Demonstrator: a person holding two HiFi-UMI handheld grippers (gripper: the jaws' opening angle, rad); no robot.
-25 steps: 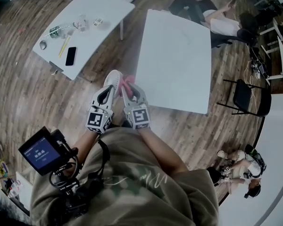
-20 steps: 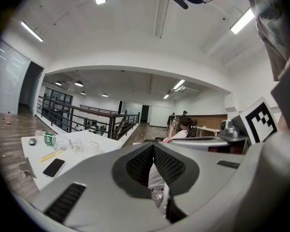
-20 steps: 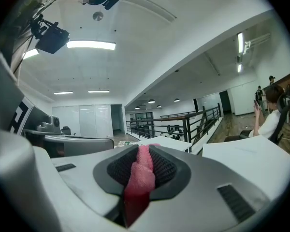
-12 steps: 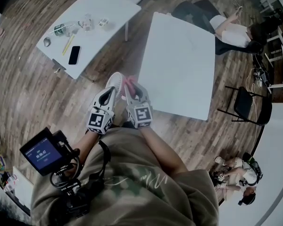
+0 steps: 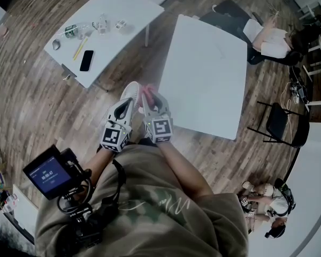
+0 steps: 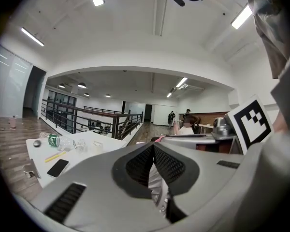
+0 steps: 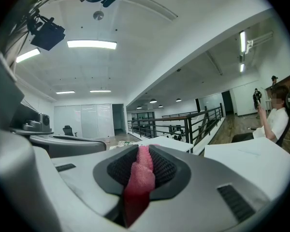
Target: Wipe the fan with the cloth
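- Left claw (image 6: 153,148) is closed on the fan (image 6: 157,185). Its 2 dark ribbed pads meet at the tips, and the fan's white slatted part shows pinched between them lower down.
- Right claw (image 7: 144,154) is clamped on the cloth (image 7: 141,173), a pink fold that fills the gap between its 2 pads and runs back toward the camera.
- Seen from the head view, the 2 claws sit side by side in front of the person's chest. Both point away from the body, and each carries a cube with square markers at its rear.
- In that view the fan (image 5: 131,90) sticks out past the tip of the claw on the left as a white rounded shape. The cloth (image 5: 145,93) is just beside its right edge, but whether the 2 touch cannot be told.
- Both are held in the air over the wooden floor (image 5: 32,106), near the closest corner of a large white counter (image 5: 203,79).
- A second white counter (image 5: 125,7), farther left, carries a dark phone (image 5: 86,60), a yellow pencil (image 5: 79,48), a bottle (image 5: 70,32) and a few small items too tiny to name.
- A small lit screen (image 5: 48,174) sits on a rig at the person's left side.
- A seated person (image 5: 270,39) is beyond the large counter, and a black chair (image 5: 278,123) stands to its right.
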